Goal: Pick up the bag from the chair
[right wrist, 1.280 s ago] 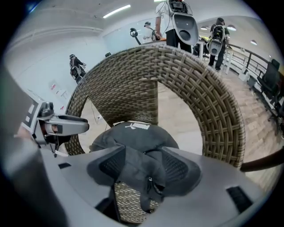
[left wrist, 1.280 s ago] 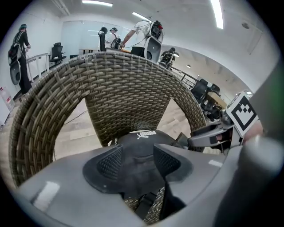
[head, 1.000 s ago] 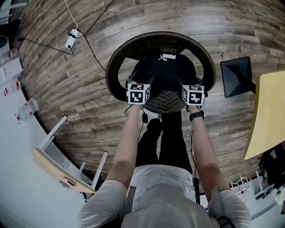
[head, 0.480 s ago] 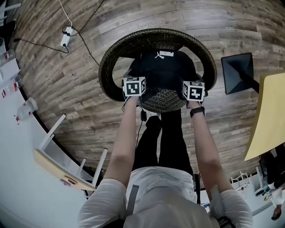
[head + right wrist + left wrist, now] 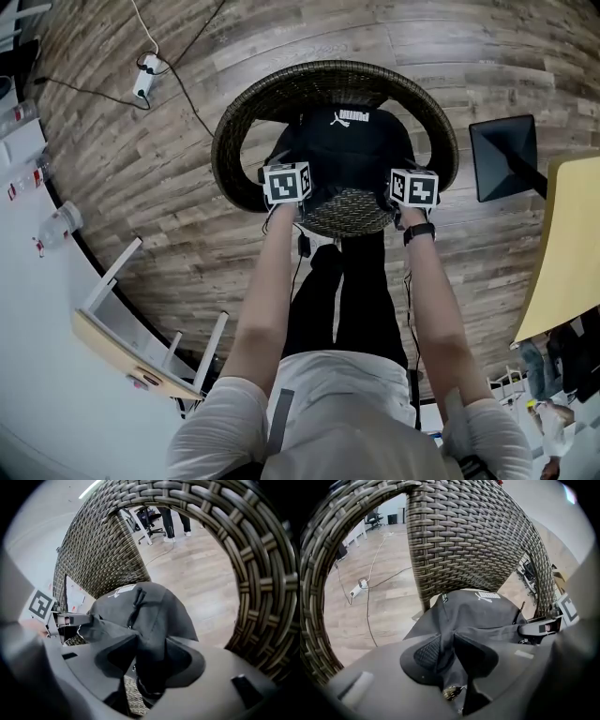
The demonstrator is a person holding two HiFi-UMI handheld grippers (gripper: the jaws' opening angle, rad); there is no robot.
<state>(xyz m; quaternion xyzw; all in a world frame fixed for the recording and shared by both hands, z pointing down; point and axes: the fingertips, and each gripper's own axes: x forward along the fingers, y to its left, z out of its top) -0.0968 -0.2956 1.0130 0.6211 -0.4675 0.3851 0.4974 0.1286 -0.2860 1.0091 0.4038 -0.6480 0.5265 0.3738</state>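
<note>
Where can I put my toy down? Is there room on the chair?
Not on the chair: the bag fills most of the seat, and the left claw and right claw, just closing, pinch its cloth. Bare floor lies between the chair and the power strip, and between the chair and the black stand.

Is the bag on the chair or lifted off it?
On it: the bag sits slumped on the chair's wicker seat, with nothing showing beneath it but the seat.

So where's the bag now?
Head view, upper centre: the bag sits on the wicker chair; left gripper and right gripper have just been closing on its fabric.
</note>
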